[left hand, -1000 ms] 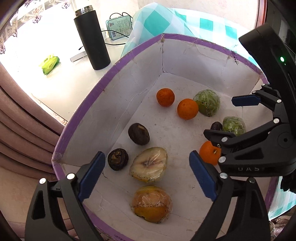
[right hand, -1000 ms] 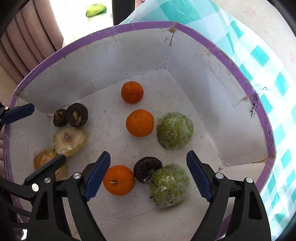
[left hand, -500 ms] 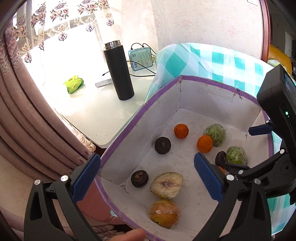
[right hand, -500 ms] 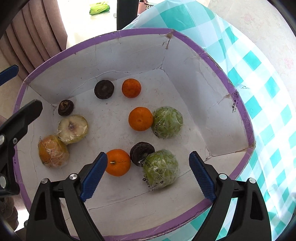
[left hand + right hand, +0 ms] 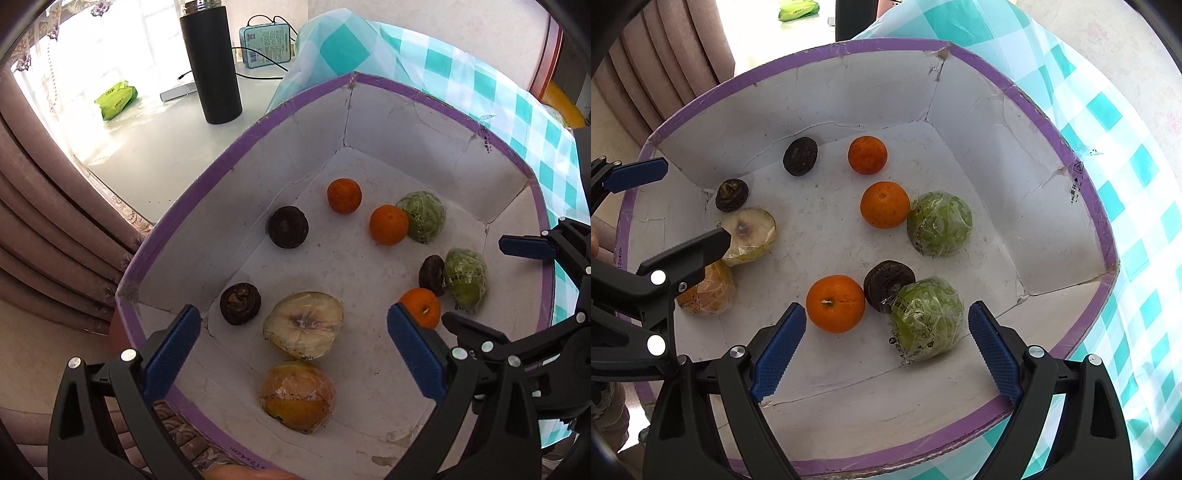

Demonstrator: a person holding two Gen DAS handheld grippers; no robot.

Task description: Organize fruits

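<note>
A white box [image 5: 295, 155] [image 5: 812, 96] with a purple rim holds loose fruit. Three oranges [image 5: 388, 225] [image 5: 835, 303] and two green wrapped fruits [image 5: 463, 280] [image 5: 940, 223] lie toward the right. Three dark round fruits [image 5: 240, 303] [image 5: 800, 156] are scattered. At the left lie a pale wrapped half fruit [image 5: 303, 325] [image 5: 750, 234] and a wrapped yellow-orange fruit [image 5: 297, 400] [image 5: 709, 291]. My left gripper [image 5: 293, 317] [image 5: 668, 210] hangs open above the pale fruit, holding nothing. My right gripper [image 5: 886, 310] [image 5: 498, 288] hovers open over the near orange, dark fruit and green fruit.
The box rests on a teal checked cloth [image 5: 1126, 184]. Beyond it a white tabletop carries a black flask [image 5: 212, 62], a green packet [image 5: 115, 99] and a small teal box with a cable [image 5: 266, 40]. Brown curtains [image 5: 44, 206] hang at the left.
One dark fruit has gone from beside the pale fruit to the back wall near the far orange. My left gripper drew back, then came in again. My right gripper rose a little.
</note>
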